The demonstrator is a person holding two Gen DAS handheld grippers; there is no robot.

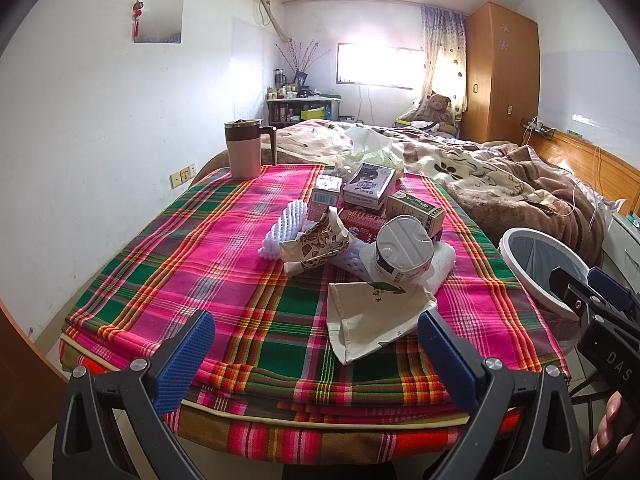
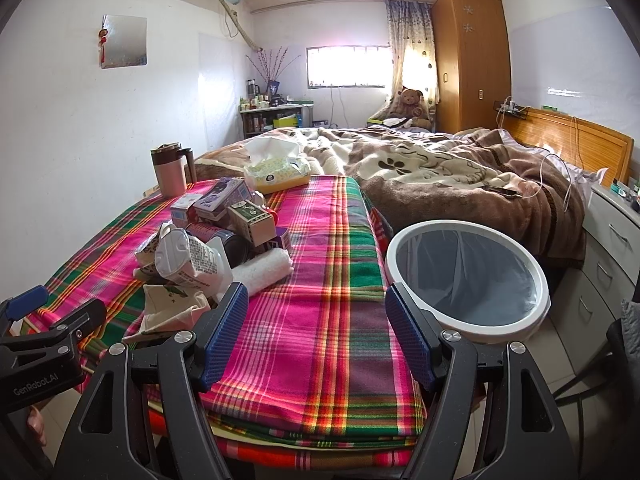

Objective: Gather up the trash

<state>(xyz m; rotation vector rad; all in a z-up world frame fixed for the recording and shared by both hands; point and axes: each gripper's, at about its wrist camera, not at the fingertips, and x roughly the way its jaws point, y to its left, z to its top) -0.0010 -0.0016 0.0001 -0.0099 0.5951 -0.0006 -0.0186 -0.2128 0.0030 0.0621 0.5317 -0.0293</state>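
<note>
**Bedroom, plaid worktop, trash heaped mid-surface**

A white-walled bedroom held a bed (image 2: 440,176) under a rumpled brown blanket, with a wooden wardrobe (image 2: 472,56) in the far corner. A worktop (image 1: 248,280) covered in pink-and-green plaid cloth stood against the bed. A white-rimmed bin (image 2: 466,276) sat just beside the worktop's right edge. The trash pile (image 1: 360,232) of cartons, wrappers and a cup lay near the worktop's middle. A mug (image 1: 244,148) stood at the far left corner. The left gripper (image 1: 316,356) and right gripper (image 2: 316,332) hovered at the near edge, jaws apart and empty.

"GenRobot.AI" marks the left gripper (image 2: 24,304); "DAS" the right gripper (image 1: 612,292).
</note>
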